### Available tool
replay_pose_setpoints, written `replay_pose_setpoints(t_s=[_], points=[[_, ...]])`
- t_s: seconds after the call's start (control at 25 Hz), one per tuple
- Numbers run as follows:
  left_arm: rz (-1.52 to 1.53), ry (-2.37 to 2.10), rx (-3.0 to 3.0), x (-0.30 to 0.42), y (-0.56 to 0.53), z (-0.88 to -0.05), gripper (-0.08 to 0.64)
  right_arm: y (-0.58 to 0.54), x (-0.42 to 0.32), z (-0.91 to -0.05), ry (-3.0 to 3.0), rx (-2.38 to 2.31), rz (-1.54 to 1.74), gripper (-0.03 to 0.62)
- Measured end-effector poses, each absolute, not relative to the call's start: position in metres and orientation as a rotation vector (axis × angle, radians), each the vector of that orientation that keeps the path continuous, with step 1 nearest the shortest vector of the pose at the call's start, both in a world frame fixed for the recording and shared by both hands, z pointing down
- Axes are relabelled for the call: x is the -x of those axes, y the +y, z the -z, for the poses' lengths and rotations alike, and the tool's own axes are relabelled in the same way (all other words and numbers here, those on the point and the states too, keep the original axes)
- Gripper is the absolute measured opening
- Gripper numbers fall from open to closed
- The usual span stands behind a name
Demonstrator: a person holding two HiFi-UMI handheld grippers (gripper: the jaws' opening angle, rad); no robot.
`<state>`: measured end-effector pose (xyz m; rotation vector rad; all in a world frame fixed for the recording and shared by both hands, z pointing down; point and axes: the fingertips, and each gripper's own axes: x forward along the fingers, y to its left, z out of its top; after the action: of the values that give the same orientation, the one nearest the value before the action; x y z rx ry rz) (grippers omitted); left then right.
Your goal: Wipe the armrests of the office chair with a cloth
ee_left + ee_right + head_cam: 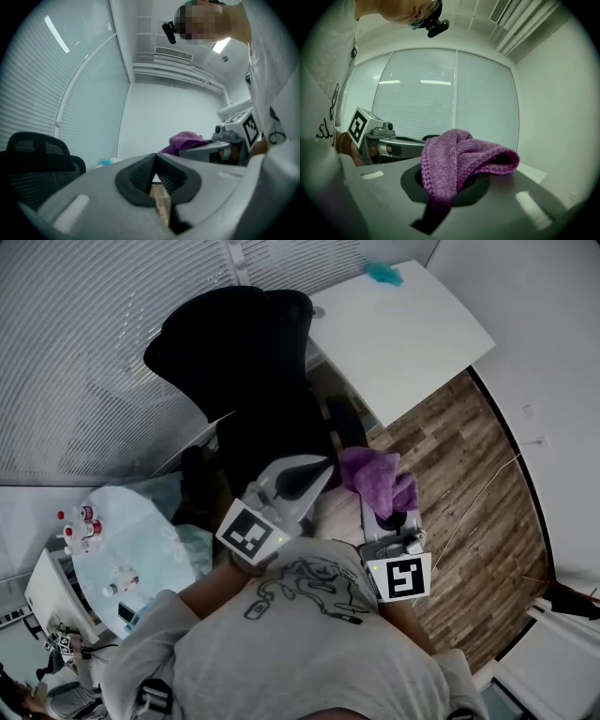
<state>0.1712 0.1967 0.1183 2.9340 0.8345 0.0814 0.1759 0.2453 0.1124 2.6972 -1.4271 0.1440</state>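
Fingers (410,183) of the right gripper (449,185) pinch a knitted purple cloth (459,152).

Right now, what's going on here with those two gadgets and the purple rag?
A person holds a gripper in each hand. The right gripper has its jaws shut on a purple cloth; the left gripper is shut on nothing. The black office chair stands just ahead, and the cloth seems not yet to touch it.
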Motion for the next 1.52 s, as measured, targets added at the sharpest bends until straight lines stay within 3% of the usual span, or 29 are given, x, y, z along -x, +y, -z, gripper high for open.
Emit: replay_pose_setpoints(t_s=[0.96, 1.52], points=[[-0.167, 0.788, -2.873, -0.242, 0.187, -0.149, 0.0, 0.236, -0.248, -0.137, -1.5, -2.637, -0.227, 0.031], [-0.354, 0.731, -2.785, -0.239, 0.215, -0.235, 0.0, 0.263, -0.254, -0.211, -1.519, -2.621, -0.447, 0.031]])
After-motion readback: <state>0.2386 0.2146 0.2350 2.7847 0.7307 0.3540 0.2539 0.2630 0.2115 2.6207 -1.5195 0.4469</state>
